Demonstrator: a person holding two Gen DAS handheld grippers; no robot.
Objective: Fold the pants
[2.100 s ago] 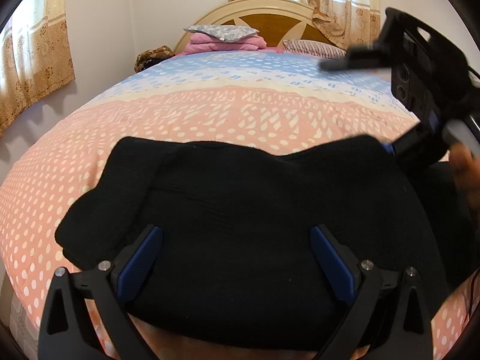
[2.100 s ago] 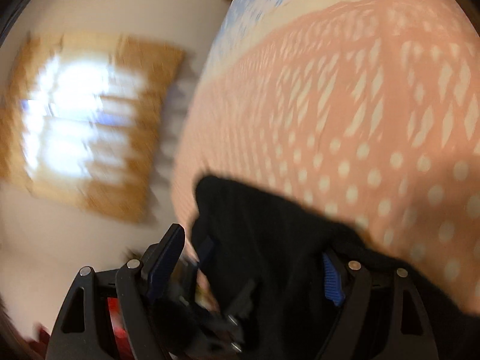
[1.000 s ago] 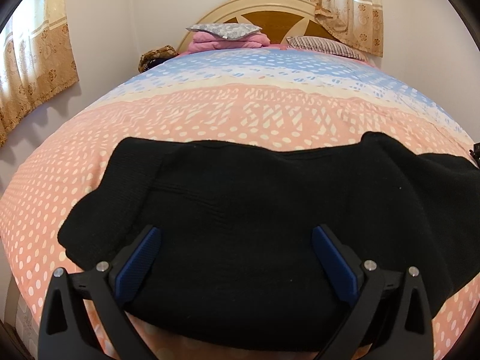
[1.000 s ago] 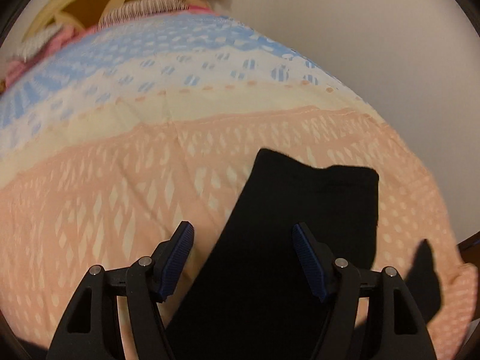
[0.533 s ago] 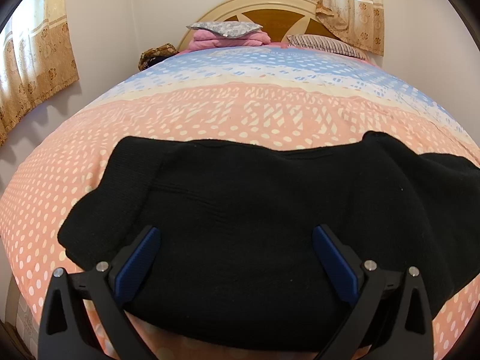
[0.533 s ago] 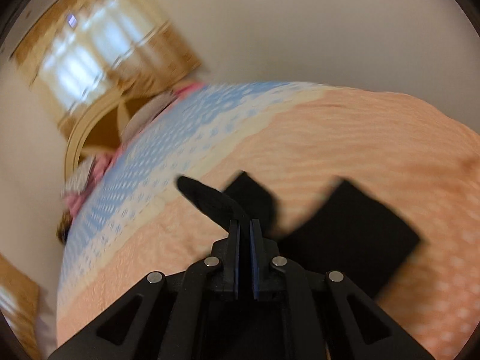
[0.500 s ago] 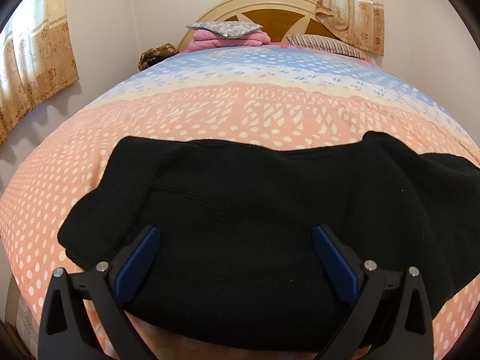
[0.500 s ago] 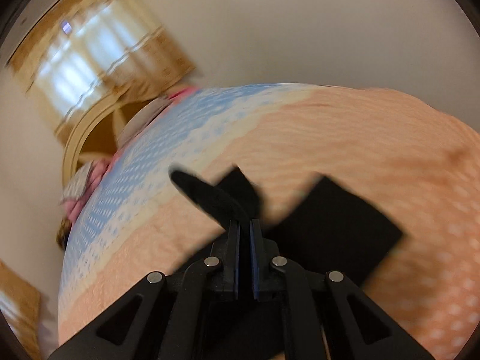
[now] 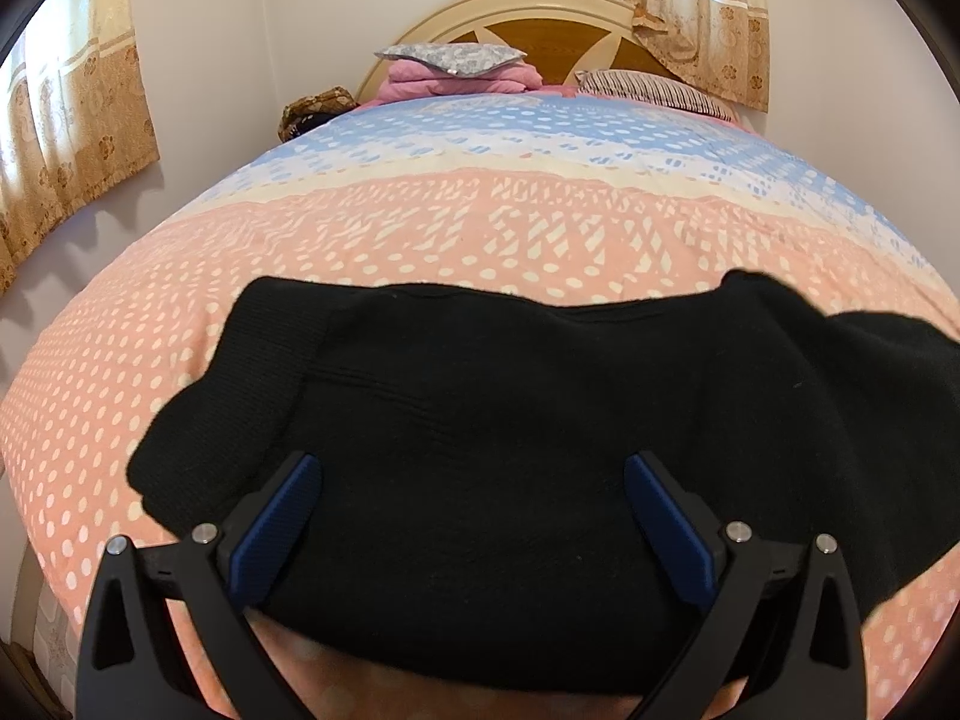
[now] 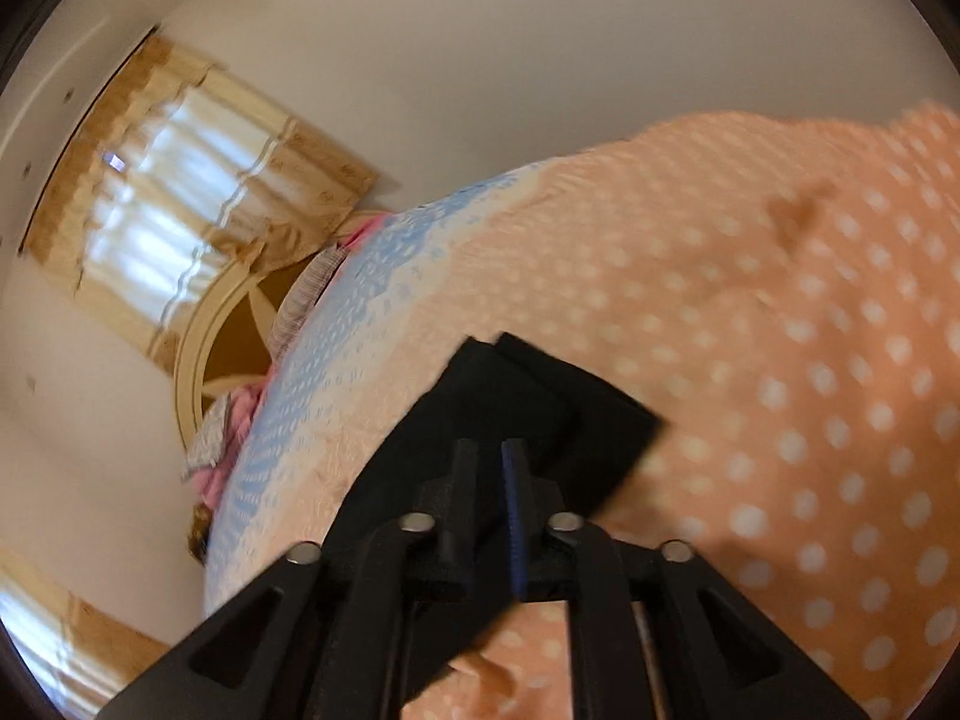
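Black pants [image 9: 510, 414] lie across the near end of a bed with a pink, cream and blue dotted cover [image 9: 480, 222]. My left gripper [image 9: 474, 480] is open and hovers low over the waist part, a blue-padded finger [image 9: 276, 516] on each side, holding nothing. In the right wrist view the camera is tilted. My right gripper [image 10: 491, 468] is shut on the black fabric of the pant legs [image 10: 540, 414], whose two stacked leg ends lie on the cover just beyond the fingertips.
At the head of the bed are a cream and wood headboard [image 9: 540, 18], a stack of pink bedding with a grey pillow [image 9: 456, 69] and a striped pillow [image 9: 648, 90]. Curtains hang on the left wall [image 9: 66, 120] and behind the headboard.
My right gripper went from open over the pant leg to shut on the leg fabric, then swung and tilted with it. My left gripper stayed still and open.
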